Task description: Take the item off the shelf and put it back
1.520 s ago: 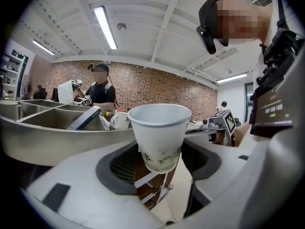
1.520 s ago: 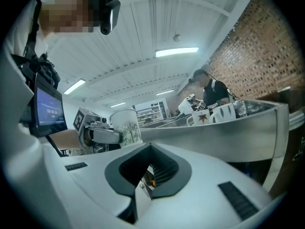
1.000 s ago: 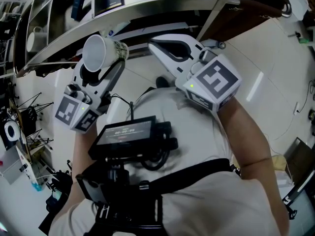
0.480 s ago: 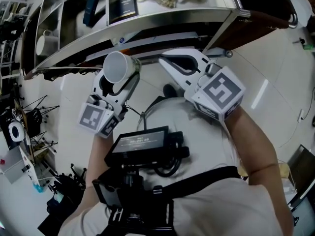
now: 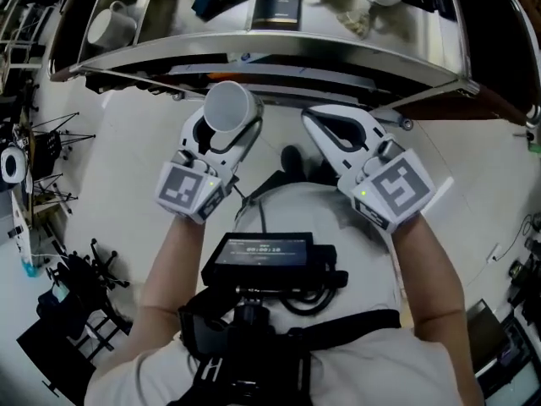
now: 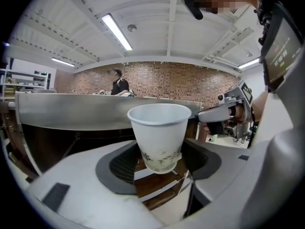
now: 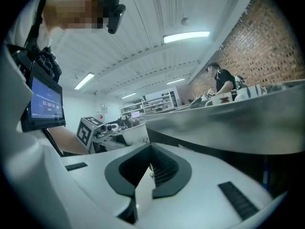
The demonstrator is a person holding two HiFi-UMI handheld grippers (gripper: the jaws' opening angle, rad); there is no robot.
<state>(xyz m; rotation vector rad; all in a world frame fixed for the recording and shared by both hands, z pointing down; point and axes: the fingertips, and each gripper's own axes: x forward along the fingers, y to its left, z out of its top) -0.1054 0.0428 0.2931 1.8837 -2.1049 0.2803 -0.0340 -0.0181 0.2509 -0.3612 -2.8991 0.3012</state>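
The cup (image 6: 159, 135) is white with a dark leafy print near its base, the fingers (image 6: 86, 194) gripping it white with black pads (image 6: 119, 168), the shelf (image 5: 279, 56) silver-grey.

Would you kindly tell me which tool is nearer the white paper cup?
Left. The left tool grips the white paper cup between its jaws; the right tool sits shut beside it, apart.

a lab-like workroom: brick wall (image 6: 157, 80), ceiling strip lights (image 6: 116, 31), steel shelf (image 5: 338, 57), tripods (image 5: 46, 155) on a pale floor (image 5: 127, 134)
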